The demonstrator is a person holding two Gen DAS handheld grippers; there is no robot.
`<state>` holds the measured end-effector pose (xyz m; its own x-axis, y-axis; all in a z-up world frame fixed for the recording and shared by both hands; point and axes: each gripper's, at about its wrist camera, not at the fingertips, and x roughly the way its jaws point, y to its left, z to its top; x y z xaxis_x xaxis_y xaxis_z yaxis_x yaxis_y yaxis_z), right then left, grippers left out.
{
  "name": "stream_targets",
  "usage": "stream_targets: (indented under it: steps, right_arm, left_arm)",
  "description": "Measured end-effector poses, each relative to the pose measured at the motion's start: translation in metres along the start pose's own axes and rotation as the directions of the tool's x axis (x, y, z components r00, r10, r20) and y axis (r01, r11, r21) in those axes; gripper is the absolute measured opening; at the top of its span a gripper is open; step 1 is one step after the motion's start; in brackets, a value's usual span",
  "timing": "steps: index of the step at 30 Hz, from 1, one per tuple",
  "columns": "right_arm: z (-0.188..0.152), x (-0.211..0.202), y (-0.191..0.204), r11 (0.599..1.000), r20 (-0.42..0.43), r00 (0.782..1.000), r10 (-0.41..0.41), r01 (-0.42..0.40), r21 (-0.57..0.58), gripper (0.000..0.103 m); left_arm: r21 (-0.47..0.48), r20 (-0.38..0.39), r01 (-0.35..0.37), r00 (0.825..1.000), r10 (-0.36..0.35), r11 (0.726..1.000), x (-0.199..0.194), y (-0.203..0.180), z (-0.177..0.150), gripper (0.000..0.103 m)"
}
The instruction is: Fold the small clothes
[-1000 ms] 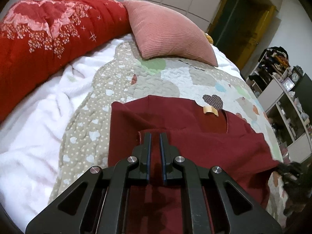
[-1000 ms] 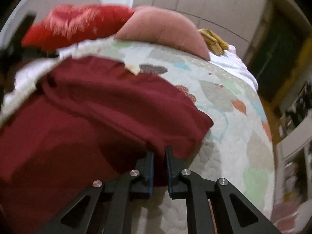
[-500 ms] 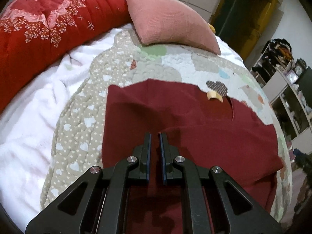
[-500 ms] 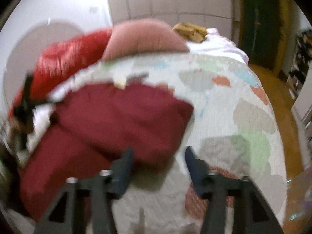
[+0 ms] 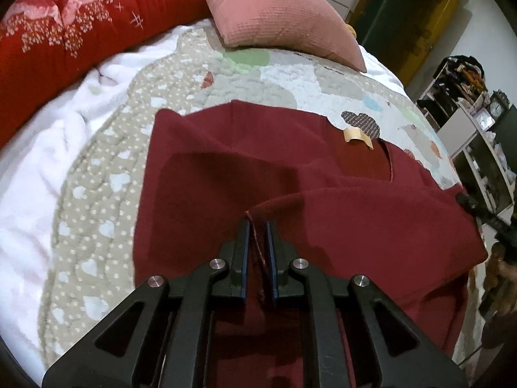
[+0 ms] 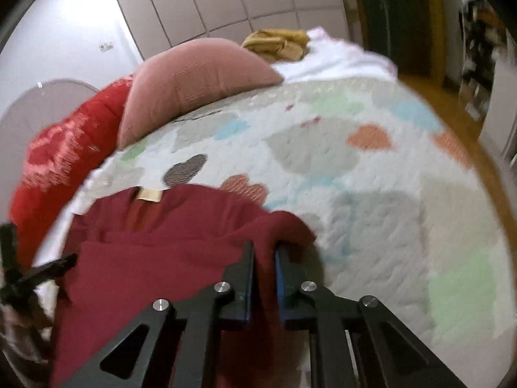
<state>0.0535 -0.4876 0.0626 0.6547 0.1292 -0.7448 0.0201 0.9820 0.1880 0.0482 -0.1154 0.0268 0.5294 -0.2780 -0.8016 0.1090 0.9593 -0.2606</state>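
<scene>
A dark red garment (image 5: 265, 161) is lying partly folded on the patchwork quilt (image 5: 290, 80) of a bed, and all positions here are being given relative to it. The left hand-held gripper (image 5: 258, 226) is reaching over the garment's near edge, its jaws nearly pressed together and pinching a thin fold of the red cloth that is standing up between the blue pads. The right hand-held gripper (image 6: 264, 249) is working at the garment's right-hand corner; its jaws have just been closing and are now clamping a bunched fold of the same cloth. The right wrist view is blurring, so the garment's outline is hard to make out there, and the garment's near part is being hidden behind both grippers' black frames. A tan label (image 5: 357, 135) is showing at the garment's far edge, at the neckline. Beyond the garment a pink cushion (image 5: 278, 16) is resting on the quilt, with a red patterned duvet (image 5: 80, 29) to the far left. A yellow cloth (image 6: 278, 42) is lying farther off behind the cushion. Cluttered shelves (image 5: 478, 123) are being cut off at the frame edge to the garment's right.
</scene>
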Motion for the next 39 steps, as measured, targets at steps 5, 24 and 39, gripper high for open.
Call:
stream_targets:
  steps: [5,24,39]
  right_arm:
    - [-0.005,0.026,-0.01,0.995,-0.048,0.993,-0.104,0.103,-0.012,0.009]
    - [-0.075,-0.02,0.021,0.97,-0.071,0.984,-0.164,0.148,-0.191,0.028]
    - [-0.086,-0.062,0.093,0.965,-0.025,0.999,-0.043,0.035,-0.26,0.031]
  left_arm:
    - [0.007,-0.01,-0.001,1.0,0.001,1.0,-0.004,-0.003,0.0,0.012]
    - [0.008,-0.007,-0.014,1.0,0.014,1.0,-0.014,0.0,-0.015,0.021]
    - [0.026,0.058,-0.096,0.994,0.094,0.995,-0.059,0.007,-0.036,0.027]
